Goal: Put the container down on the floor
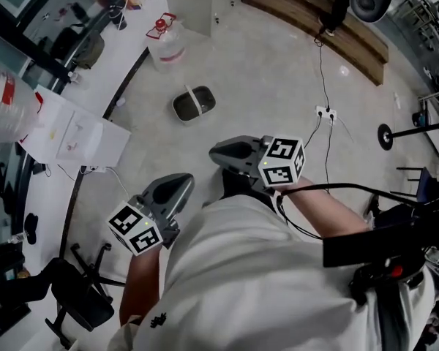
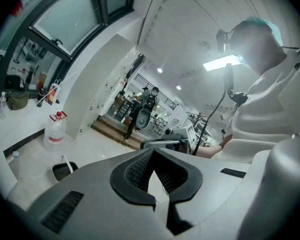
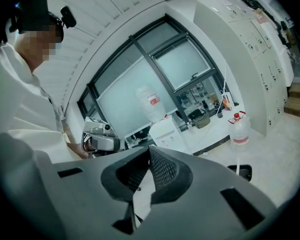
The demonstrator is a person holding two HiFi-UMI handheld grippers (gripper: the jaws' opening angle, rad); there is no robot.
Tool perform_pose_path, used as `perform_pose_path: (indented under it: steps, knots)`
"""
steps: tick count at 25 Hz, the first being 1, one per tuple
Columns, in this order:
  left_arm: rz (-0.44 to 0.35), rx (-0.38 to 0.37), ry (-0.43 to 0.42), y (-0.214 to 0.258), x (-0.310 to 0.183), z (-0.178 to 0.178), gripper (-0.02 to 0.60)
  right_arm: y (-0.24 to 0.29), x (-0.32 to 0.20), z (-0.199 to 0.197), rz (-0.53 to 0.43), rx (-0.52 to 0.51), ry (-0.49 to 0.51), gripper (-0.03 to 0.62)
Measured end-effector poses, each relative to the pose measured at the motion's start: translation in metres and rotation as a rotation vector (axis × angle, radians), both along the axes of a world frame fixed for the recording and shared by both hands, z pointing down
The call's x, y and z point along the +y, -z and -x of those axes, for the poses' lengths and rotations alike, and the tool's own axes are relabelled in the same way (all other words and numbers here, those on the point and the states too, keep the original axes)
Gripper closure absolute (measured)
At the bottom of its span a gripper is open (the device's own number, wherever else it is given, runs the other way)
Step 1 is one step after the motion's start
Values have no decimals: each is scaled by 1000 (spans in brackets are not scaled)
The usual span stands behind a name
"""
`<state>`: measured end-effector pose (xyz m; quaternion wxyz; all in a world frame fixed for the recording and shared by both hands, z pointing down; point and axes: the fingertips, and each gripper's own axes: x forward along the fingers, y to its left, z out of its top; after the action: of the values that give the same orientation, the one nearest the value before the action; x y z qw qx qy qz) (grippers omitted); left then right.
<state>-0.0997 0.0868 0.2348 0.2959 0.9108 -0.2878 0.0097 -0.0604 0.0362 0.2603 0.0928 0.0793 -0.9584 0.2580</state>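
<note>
The container (image 1: 194,104), a small dark grey tub with a pale handle across it, stands alone on the pale floor, well away from both grippers. It also shows low in the left gripper view as the tub (image 2: 64,170), and in the right gripper view as the tub (image 3: 240,172). My left gripper (image 1: 181,186) and right gripper (image 1: 216,154) are held close to the person's white-shirted torso. The left gripper (image 2: 152,151) is shut with nothing in it. The right gripper (image 3: 149,149) is likewise shut and empty.
A large water bottle with a red cap (image 1: 167,46) stands on the floor beyond the container. A curved white counter (image 1: 95,64) runs along the left. A power strip with cables (image 1: 325,113) lies to the right. A wooden step (image 1: 314,13) crosses the back, and an office chair (image 1: 77,302) stands at lower left.
</note>
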Motion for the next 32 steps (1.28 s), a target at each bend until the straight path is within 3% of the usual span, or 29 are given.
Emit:
perform_pose_path:
  steps: [11,32]
  knots:
    - [-4,1,29,-3,18,10,572,8,33,16,-21,1,49,577]
    - [29,-3,20,-15,9,17,572,3,28,24,-15,19,61,578]
